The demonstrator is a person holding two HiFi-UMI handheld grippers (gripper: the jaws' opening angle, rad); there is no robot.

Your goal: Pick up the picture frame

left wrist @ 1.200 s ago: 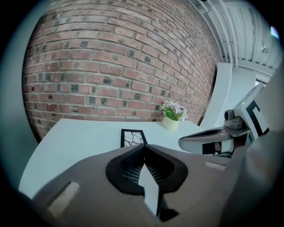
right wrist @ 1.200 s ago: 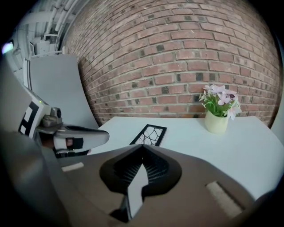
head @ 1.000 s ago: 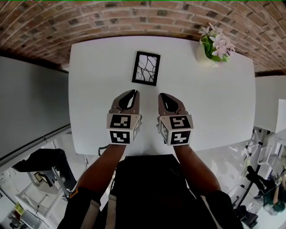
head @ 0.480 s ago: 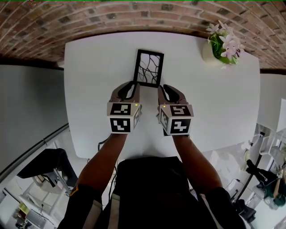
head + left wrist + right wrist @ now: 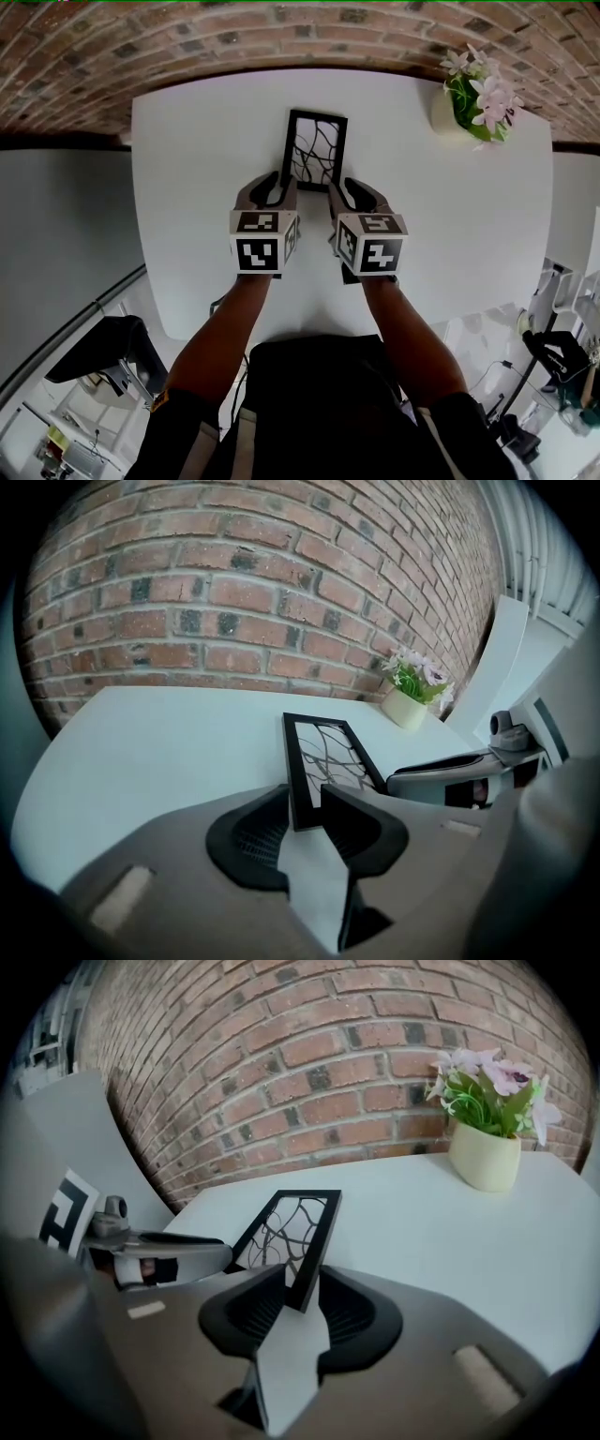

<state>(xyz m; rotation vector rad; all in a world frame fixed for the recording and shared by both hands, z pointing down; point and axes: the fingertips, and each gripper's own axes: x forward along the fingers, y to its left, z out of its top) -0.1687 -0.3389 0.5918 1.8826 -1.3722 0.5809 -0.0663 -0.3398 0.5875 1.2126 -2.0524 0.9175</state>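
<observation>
Two hand-held grippers reach down to the near edge of a picture frame (image 5: 316, 150) on a smooth white table (image 5: 187, 187).

Two bare forearms stretch forward side by side, and both grippers tilt downward. The left gripper (image 5: 279, 183) has its jaws opening, with the frame's near left corner between them. The right gripper (image 5: 345, 187) has its jaws opening around the near right corner. Neither pair of ribbed pads presses on it. The frame is thin, black and rectangular, holds dark branching lines, and lies mid-table. A cream pot of pink flowers (image 5: 476, 98) stands by the brick wall (image 5: 141, 47).
</observation>
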